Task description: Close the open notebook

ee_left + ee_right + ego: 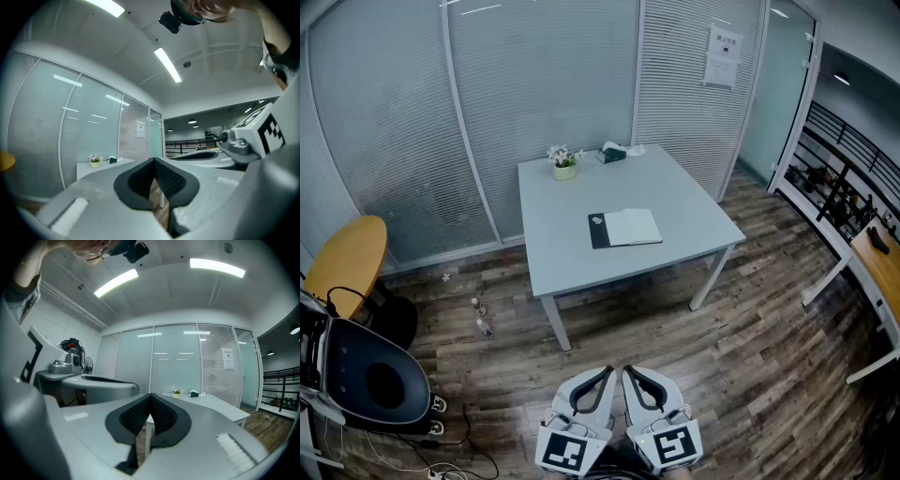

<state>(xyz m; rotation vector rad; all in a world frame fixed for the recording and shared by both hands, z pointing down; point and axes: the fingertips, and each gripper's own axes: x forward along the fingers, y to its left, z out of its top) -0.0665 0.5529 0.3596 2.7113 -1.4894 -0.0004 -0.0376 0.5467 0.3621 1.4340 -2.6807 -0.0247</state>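
Lying open near the middle of the grey square table point(684, 206), the notebook point(625, 228) shows a dark cover flap at its left and pale pages at its right; a small flower pot point(564, 167) and a green tissue box point(612, 154) stand at the table's far edge; the left gripper point(606, 371) and the right gripper point(629, 371) hang side by side over the wood floor point(741, 375) off the table's near side, well apart from it; each points level toward the table, jaws pressed together on nothing.
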